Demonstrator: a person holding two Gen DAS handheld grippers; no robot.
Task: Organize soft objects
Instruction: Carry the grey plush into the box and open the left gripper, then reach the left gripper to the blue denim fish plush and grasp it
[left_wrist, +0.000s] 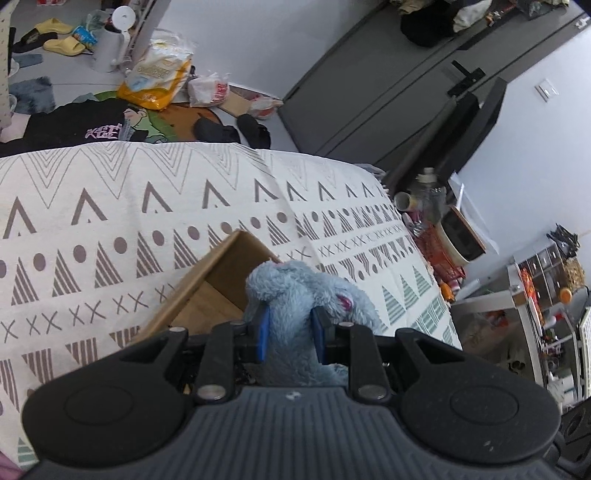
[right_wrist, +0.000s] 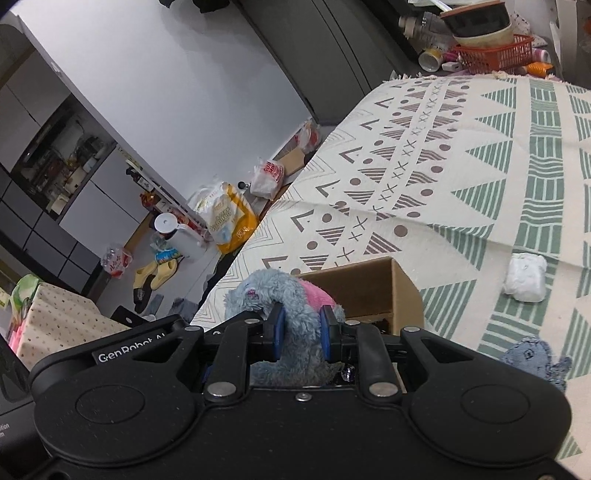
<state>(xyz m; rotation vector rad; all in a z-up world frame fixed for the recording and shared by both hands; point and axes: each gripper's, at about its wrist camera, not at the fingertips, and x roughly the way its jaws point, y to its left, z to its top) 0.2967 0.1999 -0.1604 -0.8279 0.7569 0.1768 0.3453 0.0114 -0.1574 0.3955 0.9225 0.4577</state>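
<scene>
Two tongs are seen, and both are closed on the same blue plush toy (left_wrist: 295, 291). In the left wrist view, the left tongs (left_wrist: 291, 328) sit at lower centre of the frame, their blue pads pressed into the fur so that the pile bulges out on either side. An open cardboard box (left_wrist: 221, 280) lies just beyond the toy, at centre, on a bed cover (left_wrist: 110, 206) printed with triangles and crosses.

In the right wrist view, the right tongs (right_wrist: 301, 332) are likewise clamped on a blue limb of the toy at lower centre, with a pink patch showing above the pads. The box appears just behind, to the right of centre. Farther right, a white bundle of cloth (right_wrist: 526, 275) and a blue piece of cloth (right_wrist: 532, 358) lie on the cover, well apart.

The toy is judged light, limp and highly compressible; nothing fragile is apparent. A hold on a thick fold or limb would suit it, since thin fur alone may slip free.
</scene>
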